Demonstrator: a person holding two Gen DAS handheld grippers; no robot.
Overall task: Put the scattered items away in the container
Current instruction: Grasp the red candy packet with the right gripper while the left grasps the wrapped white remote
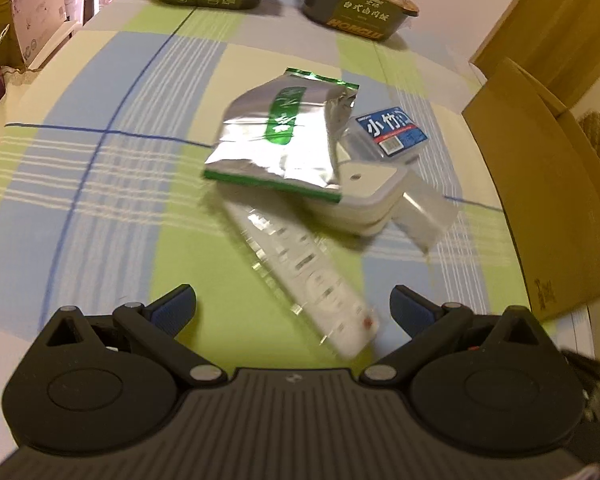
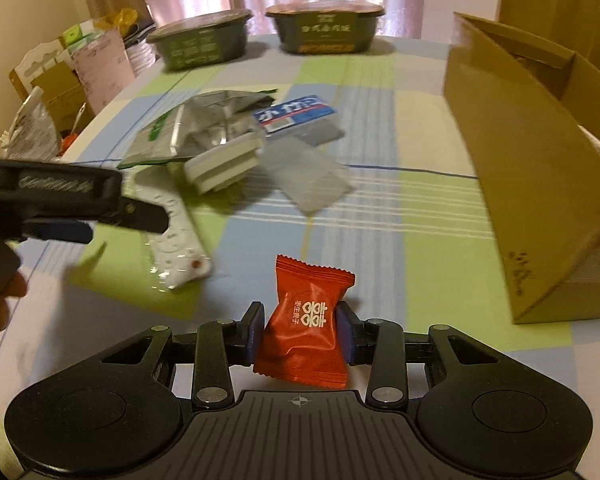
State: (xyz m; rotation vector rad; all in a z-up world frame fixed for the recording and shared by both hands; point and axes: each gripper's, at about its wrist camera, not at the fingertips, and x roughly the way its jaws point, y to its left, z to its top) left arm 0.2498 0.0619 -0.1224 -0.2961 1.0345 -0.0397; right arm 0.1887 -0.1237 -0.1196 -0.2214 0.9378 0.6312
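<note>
The right hand-held gripper (image 2: 300, 330) squeezes a small red crinkly candy packet (image 2: 306, 324) at its middle; it looks light and soft. The left hand-held gripper (image 1: 292, 306) is wide open above the long white plastic-wrapped remote (image 1: 312, 280), near the brown cardboard box (image 2: 532, 184) on the right.

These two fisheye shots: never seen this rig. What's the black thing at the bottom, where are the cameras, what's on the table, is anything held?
No robot arm here: a person holds a two-finger gripper in each hand, and a camera on each looks forward along its jaws.

Left wrist view: the left gripper has its jaws wide open, just short of a remote in clear plastic. Beyond it lie a foil pouch, a white case and a blue-labelled box.

Right wrist view: the right gripper is shut on a red candy. A cardboard box, probably the container, stands to the right. Two meal tubs sit at the far edge.
</note>
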